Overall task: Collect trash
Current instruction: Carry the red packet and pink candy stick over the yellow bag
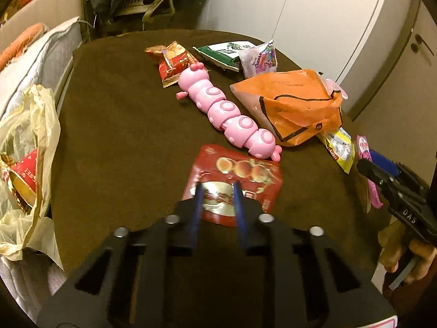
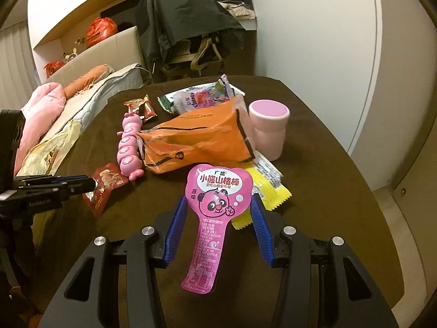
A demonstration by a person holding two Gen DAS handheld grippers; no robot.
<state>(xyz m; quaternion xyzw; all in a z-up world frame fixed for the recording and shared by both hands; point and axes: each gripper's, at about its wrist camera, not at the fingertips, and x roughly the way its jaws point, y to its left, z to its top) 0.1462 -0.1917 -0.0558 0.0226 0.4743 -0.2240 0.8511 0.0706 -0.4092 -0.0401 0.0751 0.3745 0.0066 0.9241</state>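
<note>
1. Left gripper point(image 1: 218, 186): nearest thing in its own view, blue fingers close together with a narrow gap. Tips sit on the red snack wrapper point(image 1: 245, 172). Can't tell whether the pads actually pinch it.
2. Red snack wrapper lies on the brown bench point(image 1: 117, 125), just in front of the near end of the pink caterpillar toy point(image 1: 226, 106).
3. Right gripper point(image 2: 218, 198): fingers set wide and clamped on the pink bear-print wrapper point(image 2: 210, 235) across its broad head. The wrapper's tail hangs back toward the camera. It is right of the caterpillar's near end and well apart from it.
4. A hand point(image 1: 409, 257) grips the right gripper's handle.
5. Yellow wrapper point(image 2: 269, 188): flat on the bench, right of the caterpillar, partly tucked under the orange bag point(image 1: 295, 104).
6. Orange bag: crumpled, just right of the caterpillar's middle and near end.
7. Pale yellow plastic bag point(image 1: 32, 125): off the bench edge, well left of the caterpillar, mouth open, red packaging visible inside.
8. Pink cup point(image 2: 269, 131): upright, on the far side of the orange bag from the caterpillar.
9. Red-brown wrapper point(image 1: 174, 60): touching or just beside the caterpillar's far end.
10. Green-white packet point(image 1: 221, 53) and cartoon-print pouch point(image 1: 259, 57): beyond the caterpillar's far end, to its right, side by side.
</note>
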